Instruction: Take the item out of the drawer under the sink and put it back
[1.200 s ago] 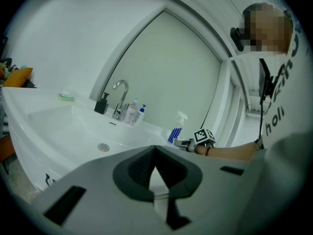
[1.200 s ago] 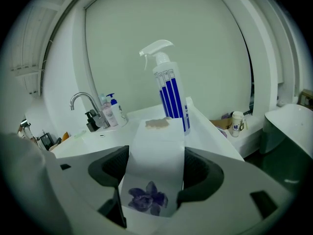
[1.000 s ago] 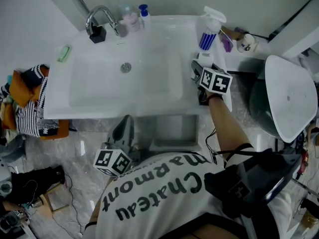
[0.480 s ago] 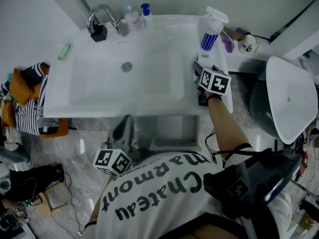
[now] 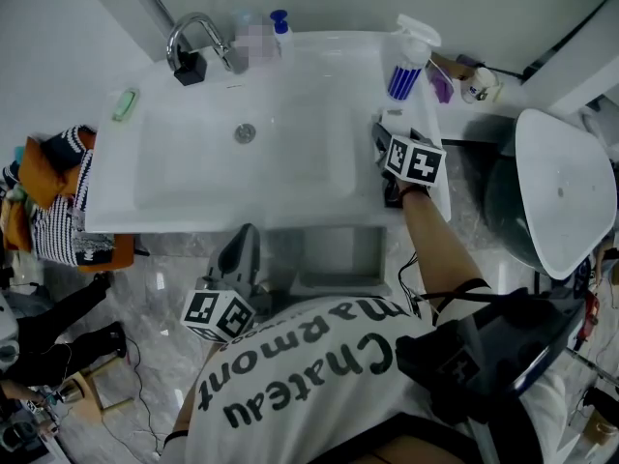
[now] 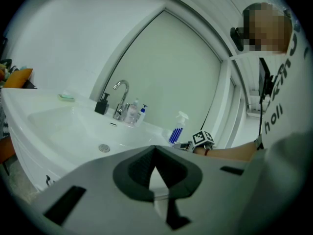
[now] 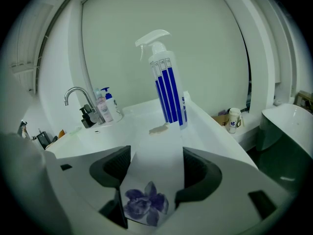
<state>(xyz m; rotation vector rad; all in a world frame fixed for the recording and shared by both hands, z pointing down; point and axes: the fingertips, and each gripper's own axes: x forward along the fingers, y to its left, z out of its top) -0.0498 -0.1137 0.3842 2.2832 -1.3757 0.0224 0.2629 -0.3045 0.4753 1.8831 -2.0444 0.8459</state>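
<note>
The item is a white soft pack [image 7: 152, 180] printed with a purple flower. It lies on the right rim of the white sink [image 5: 193, 196], short of a blue-striped spray bottle [image 7: 167, 84]. My right gripper [image 7: 156, 156] has just been closing and is shut on the pack, with a pad against each side of it. In the head view that gripper [image 5: 385, 133] sits at the sink's right edge, near the spray bottle [image 5: 404, 71]. Below the basin the drawer [image 5: 334, 254] stands pulled out. My left gripper [image 5: 246, 240] hovers beside it, jaws shut and empty, and its tips [image 6: 155, 150] meet.
A faucet [image 5: 193, 32] and small bottles [image 5: 279, 22] stand at the back of the sink. A beige scrap [image 7: 158, 129] lies by the spray bottle. A cup [image 5: 477, 85] and a white lidded toilet [image 5: 561, 182] are at the right, piled clothes [image 5: 53, 201] at the left.
Both grippers stay where they were. A person's dark limb at the lower left has shifted.
</note>
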